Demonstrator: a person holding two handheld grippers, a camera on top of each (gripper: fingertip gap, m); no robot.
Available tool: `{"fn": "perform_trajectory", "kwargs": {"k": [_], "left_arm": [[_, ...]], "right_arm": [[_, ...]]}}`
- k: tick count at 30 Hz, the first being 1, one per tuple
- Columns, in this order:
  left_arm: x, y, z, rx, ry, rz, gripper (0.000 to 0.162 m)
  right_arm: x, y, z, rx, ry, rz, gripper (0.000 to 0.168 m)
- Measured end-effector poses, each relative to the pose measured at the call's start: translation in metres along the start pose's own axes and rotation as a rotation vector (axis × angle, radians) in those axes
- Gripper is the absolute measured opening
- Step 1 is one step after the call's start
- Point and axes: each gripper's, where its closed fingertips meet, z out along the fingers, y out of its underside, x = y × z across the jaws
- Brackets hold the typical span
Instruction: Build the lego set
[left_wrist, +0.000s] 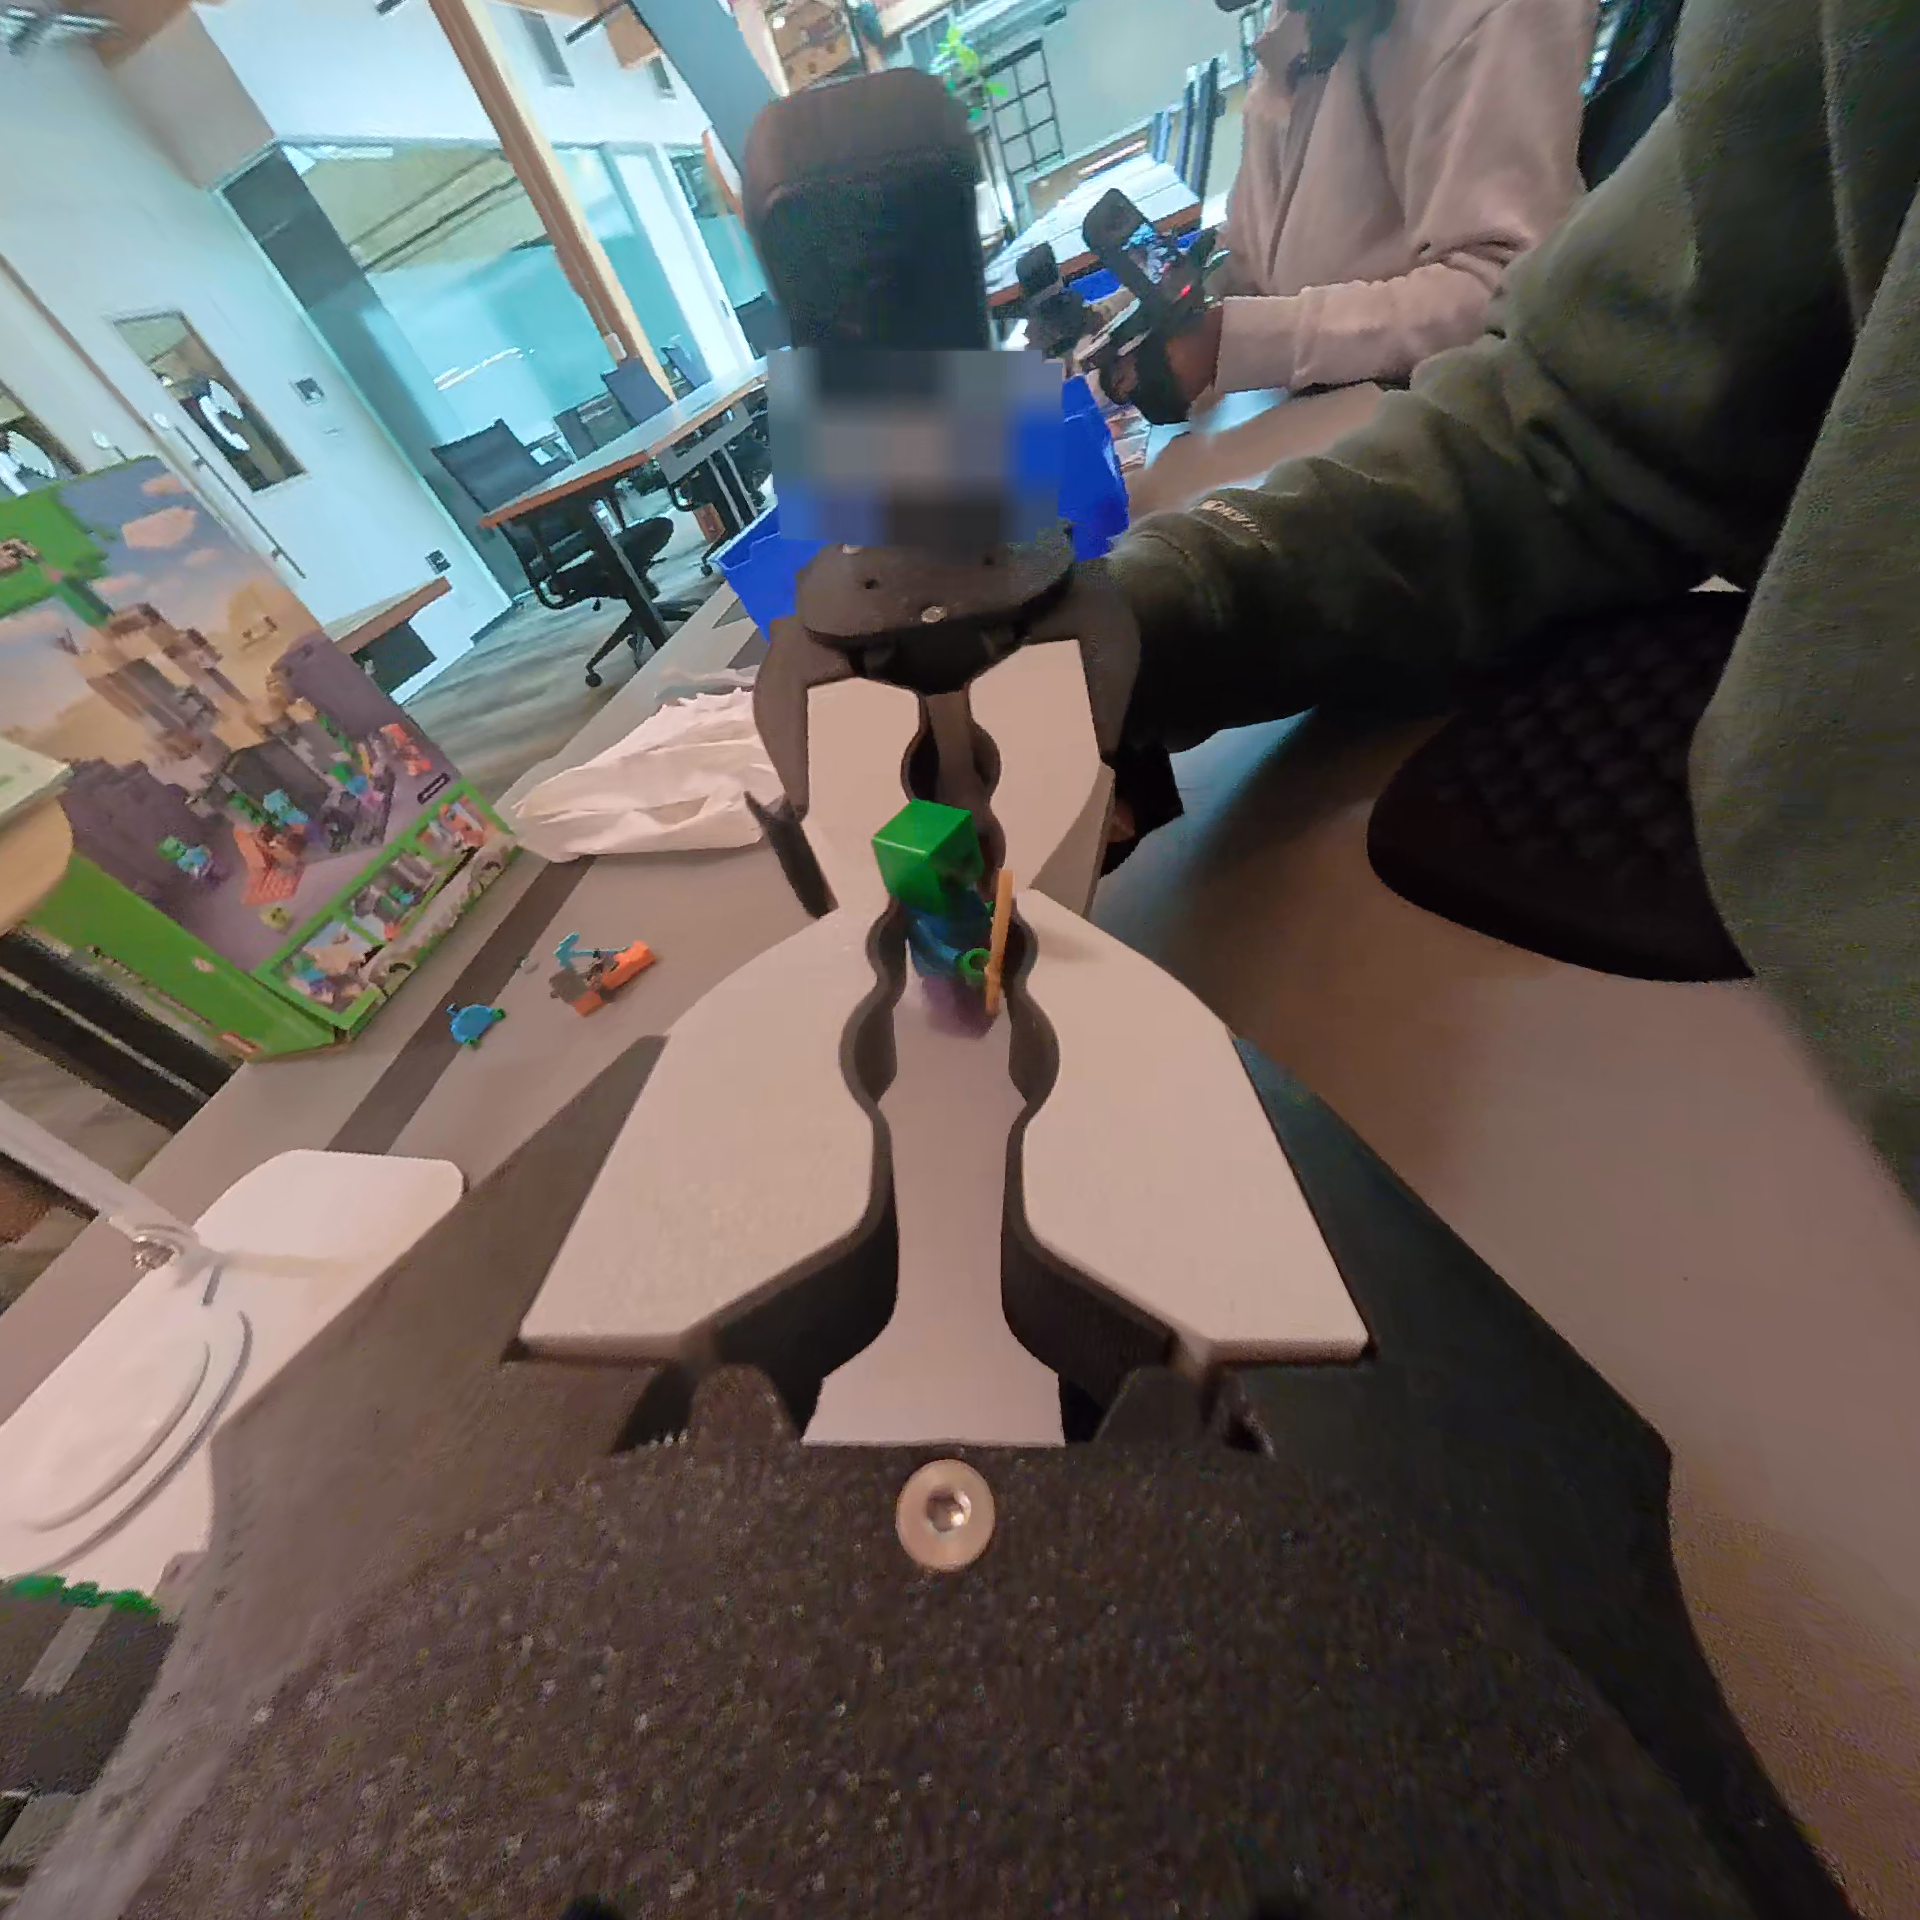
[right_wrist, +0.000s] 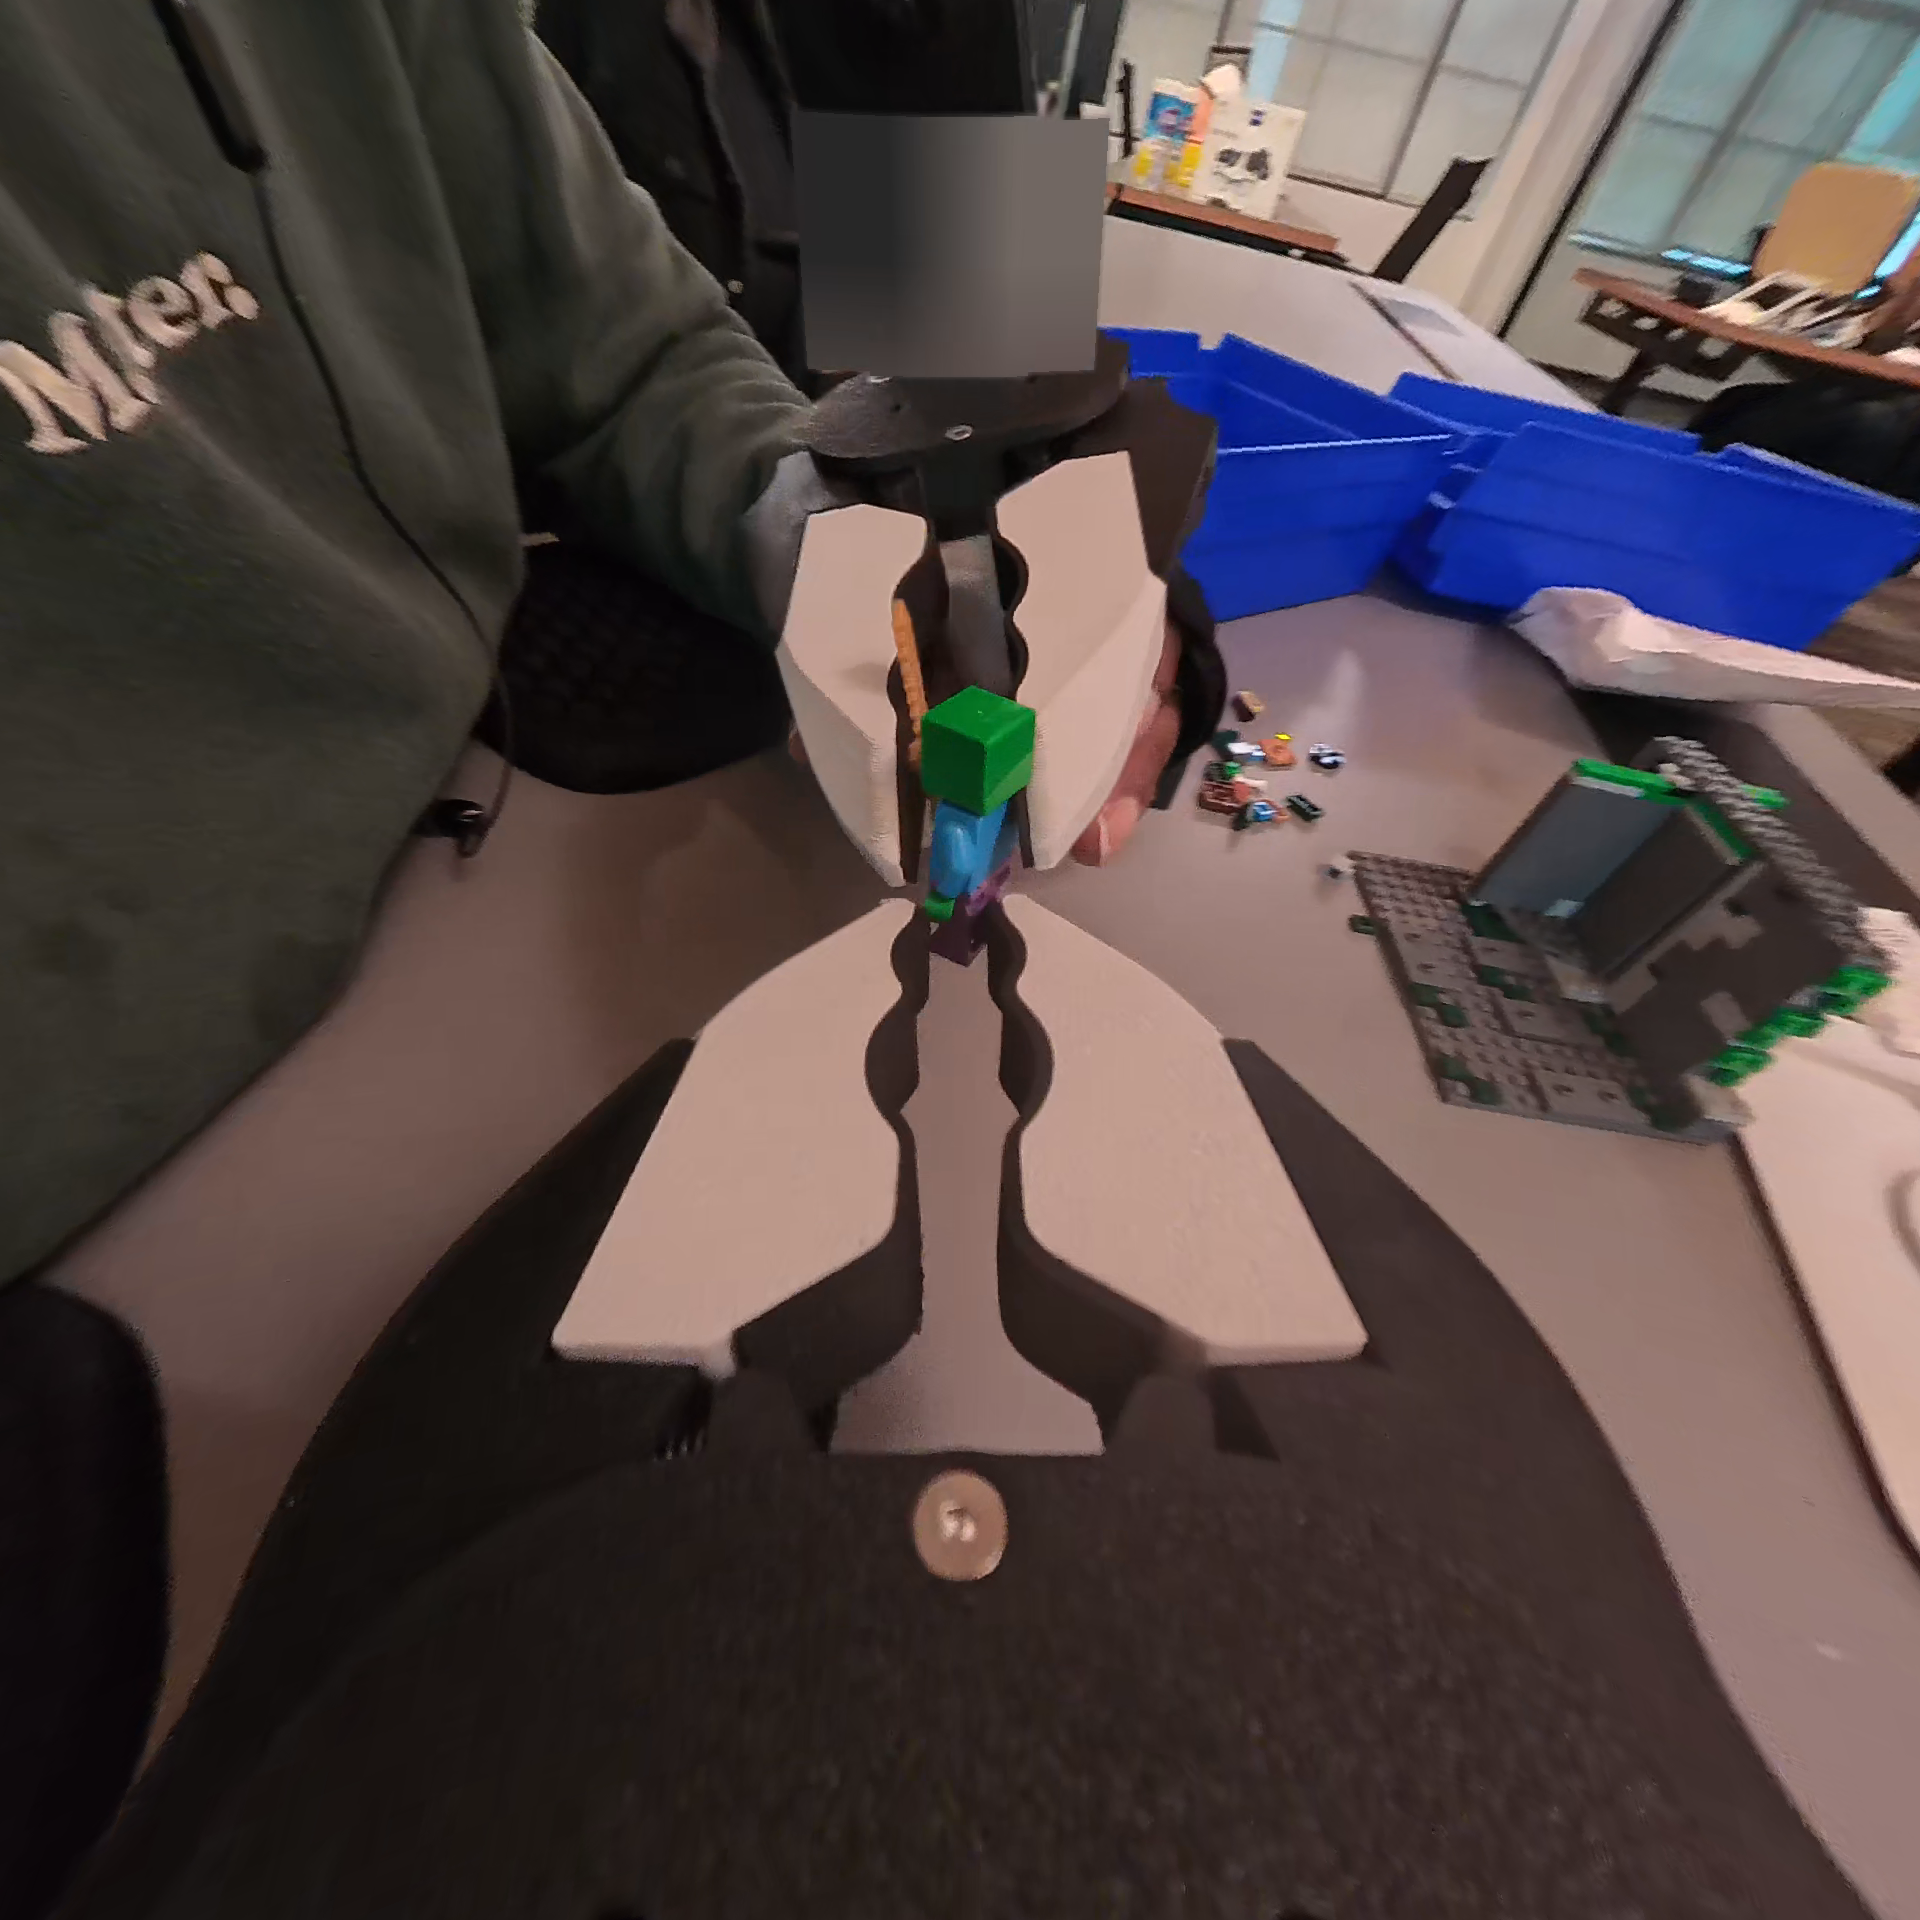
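Note:
A minifigure with a green cube head, blue torso and purple legs (left_wrist: 928, 871) (right_wrist: 977, 764) is held upright in the air between my two grippers, which point at each other tip to tip. A thin tan stick (left_wrist: 998, 940) (right_wrist: 907, 665) stands beside its green hand. My left gripper (left_wrist: 951, 951) is closed narrowly around the figure's body and the stick. My right gripper (right_wrist: 958, 925) is closed around the purple legs. Each gripper also shows in the other's view, the right one (left_wrist: 940, 821) and the left one (right_wrist: 966, 862). A partly built grey and green model (right_wrist: 1652, 935) stands on a grey baseplate (right_wrist: 1475, 997).
The set's box (left_wrist: 229, 779) stands at the left, with a white bag (left_wrist: 665, 779) and loose pieces (left_wrist: 603, 971) near it. More loose pieces (right_wrist: 1262, 779) lie by blue bins (right_wrist: 1455, 488). The holder's green sleeve (left_wrist: 1455, 540) crosses the table. Another person (left_wrist: 1371, 208) sits behind. My two grippers' fingertips are within a few centimetres of each other. Left tips and right tips are each some 25 centimeters from the grey baseplate (right_wrist: 1475, 997).

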Motion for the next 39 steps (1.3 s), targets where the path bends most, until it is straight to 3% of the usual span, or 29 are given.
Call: {"fn": "perform_trajectory", "kwargs": {"k": [27, 34, 39], "left_arm": [[0.044, 0.008, 0.004, -0.047, 0.173, 0.054, 0.016], [0.030, 0.009, 0.004, -0.048, 0.115, 0.020, 0.015], [0.010, 0.010, -0.001, -0.015, 0.054, -0.153, 0.015]], "right_arm": [[-0.049, 0.015, 0.000, -0.116, -0.355, 0.134, 0.011], [-0.032, 0.010, -0.005, -0.111, -0.243, 0.132, 0.013], [-0.006, 0.004, -0.007, -0.113, -0.012, 0.032, 0.015]]}}
